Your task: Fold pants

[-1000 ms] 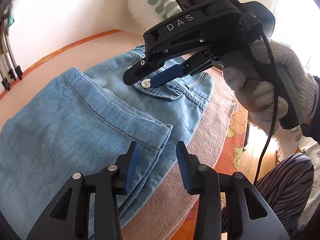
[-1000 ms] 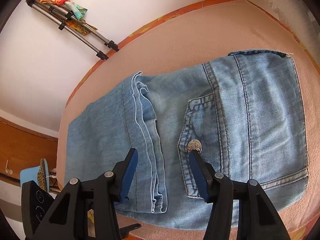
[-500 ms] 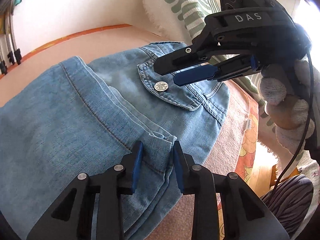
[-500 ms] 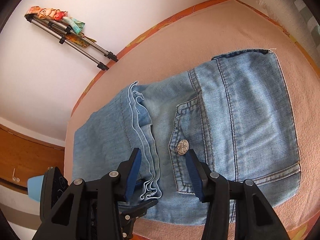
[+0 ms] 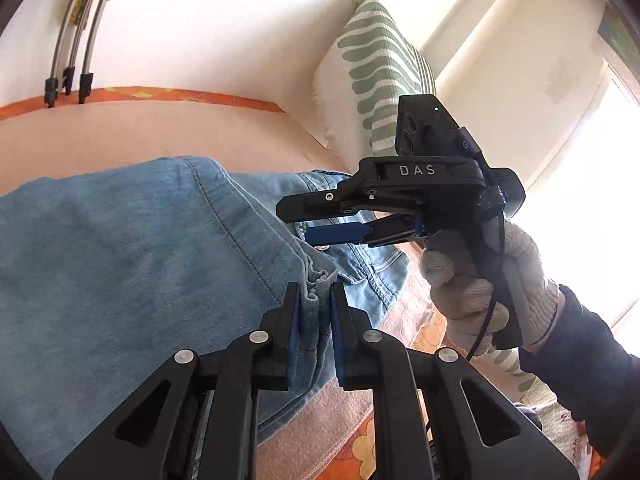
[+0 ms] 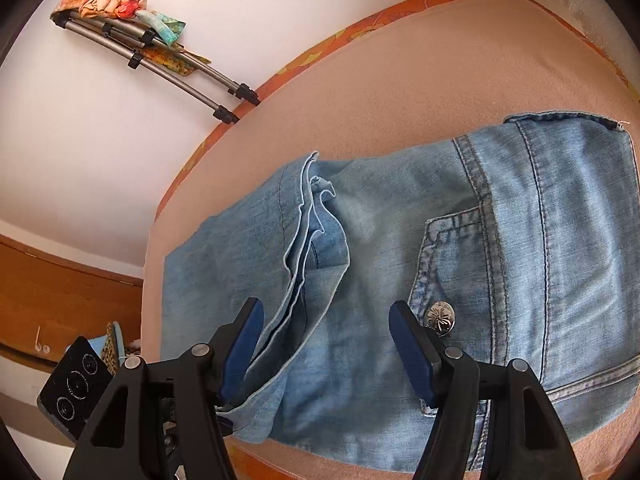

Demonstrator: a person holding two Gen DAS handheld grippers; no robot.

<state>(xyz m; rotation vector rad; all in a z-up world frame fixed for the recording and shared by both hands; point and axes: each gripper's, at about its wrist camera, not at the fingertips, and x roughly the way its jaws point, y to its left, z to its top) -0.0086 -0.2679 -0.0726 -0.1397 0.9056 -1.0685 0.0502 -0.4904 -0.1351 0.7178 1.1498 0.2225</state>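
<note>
Denim pants [image 6: 400, 280] lie on the peach blanket [image 6: 400, 92] of a bed, already folded over so that the leg ends rest across the seat near the back pocket [image 6: 456, 272]. The left gripper [image 5: 314, 304] is closing on the stacked hem corner [image 5: 316, 280], and the cloth sits pinched between its blue pads. The right gripper [image 6: 326, 344] hovers above the pants with its jaws opening and nothing between them. Denim like this looks soft but rather heavy, so I judge it will drape and sag when lifted from one corner only. The hem layers [image 6: 304, 240] can slip apart, so a good hold takes all layers together at the thick seam edge.
</note>
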